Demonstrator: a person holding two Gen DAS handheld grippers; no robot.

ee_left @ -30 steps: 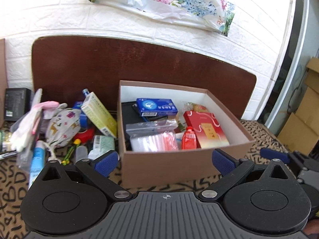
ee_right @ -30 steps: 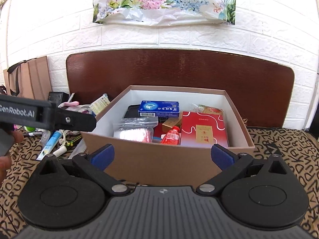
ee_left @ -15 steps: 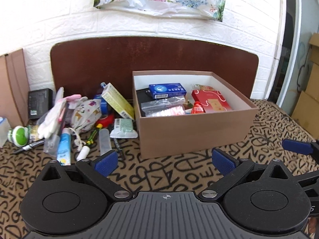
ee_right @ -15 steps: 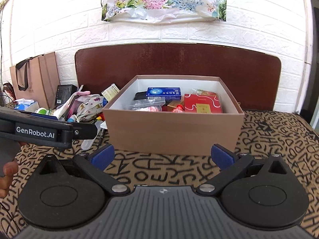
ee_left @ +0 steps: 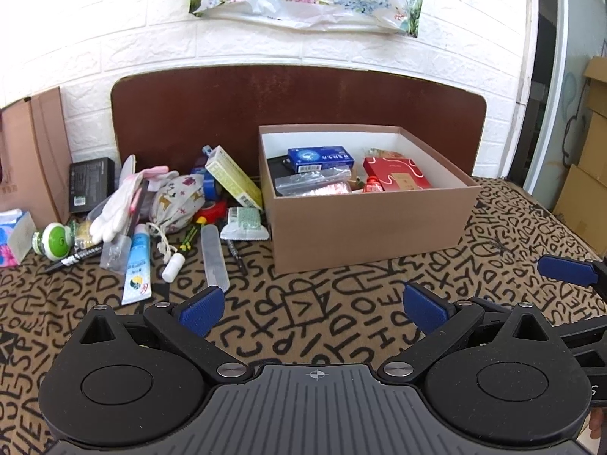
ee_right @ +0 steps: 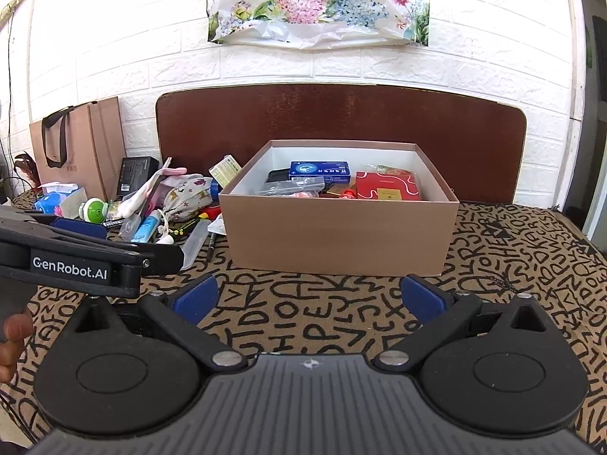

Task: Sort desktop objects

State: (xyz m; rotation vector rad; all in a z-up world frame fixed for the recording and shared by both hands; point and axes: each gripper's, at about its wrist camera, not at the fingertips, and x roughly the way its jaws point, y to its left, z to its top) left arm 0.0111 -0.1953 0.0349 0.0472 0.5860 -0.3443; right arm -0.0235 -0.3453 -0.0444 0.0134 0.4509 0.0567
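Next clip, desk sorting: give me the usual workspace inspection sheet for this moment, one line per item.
Surface: tan cloth printed with black letters, bare in front of the box.
Job's things: open brown box already holds a blue carton, a red box and a clear bag.
Clutter: unsorted pile left of the box, including a white glove, blue tube, patterned pouch and green-white carton.
Grippers: left gripper and right gripper both open, empty, short of the box.
Cables: nothing seen.
Surroundings: white brick wall, dark brown board, floral bag, paper bag.
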